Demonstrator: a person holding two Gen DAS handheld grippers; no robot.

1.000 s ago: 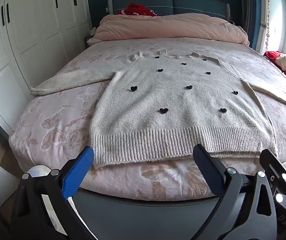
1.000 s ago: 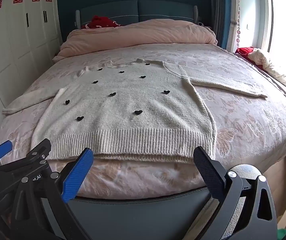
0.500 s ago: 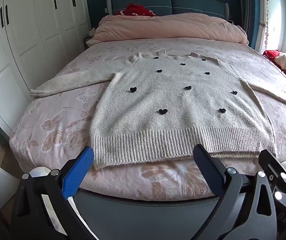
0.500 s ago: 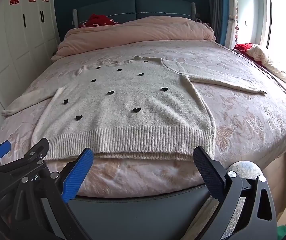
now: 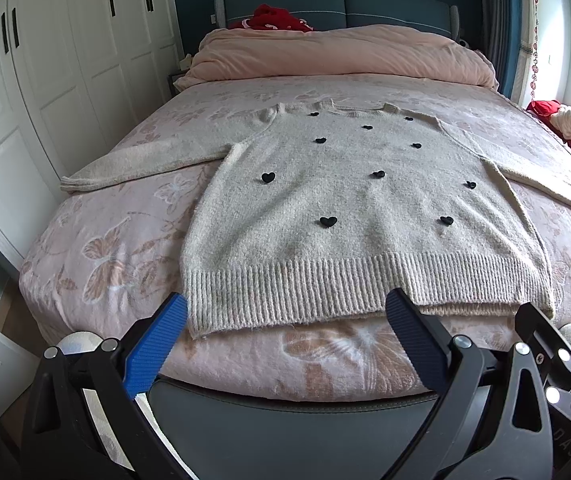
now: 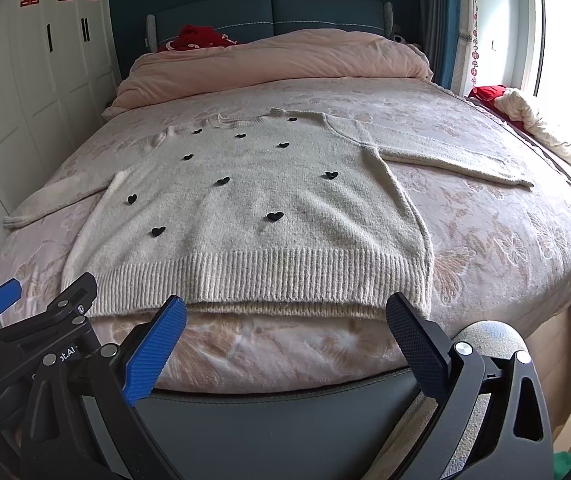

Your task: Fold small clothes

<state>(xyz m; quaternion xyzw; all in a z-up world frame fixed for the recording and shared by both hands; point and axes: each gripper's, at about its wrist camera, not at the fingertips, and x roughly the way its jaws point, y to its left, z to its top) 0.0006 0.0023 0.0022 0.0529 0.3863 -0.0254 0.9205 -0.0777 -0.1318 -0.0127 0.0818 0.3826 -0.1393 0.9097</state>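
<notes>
A cream knit sweater with small black hearts [image 5: 349, 208] lies flat on the bed, both sleeves spread out, ribbed hem toward me; it also shows in the right wrist view [image 6: 253, 216]. My left gripper [image 5: 285, 332] is open and empty, just short of the hem near the bed's foot. My right gripper [image 6: 285, 332] is open and empty, also just short of the hem, toward its right end. The left gripper's body shows at the lower left of the right wrist view [image 6: 37, 332].
The bed has a pink floral cover [image 5: 117, 240] and a pink duvet [image 5: 337, 56] bundled at the headboard. White wardrobes [image 5: 45, 80] stand left. Red and cream clothes [image 6: 525, 116] lie by the window on the right. A dark footboard [image 5: 285, 420] edges the bed.
Both views have shifted only slightly; the sweater sits a touch higher in the right wrist view. Both grippers stay open and empty.
</notes>
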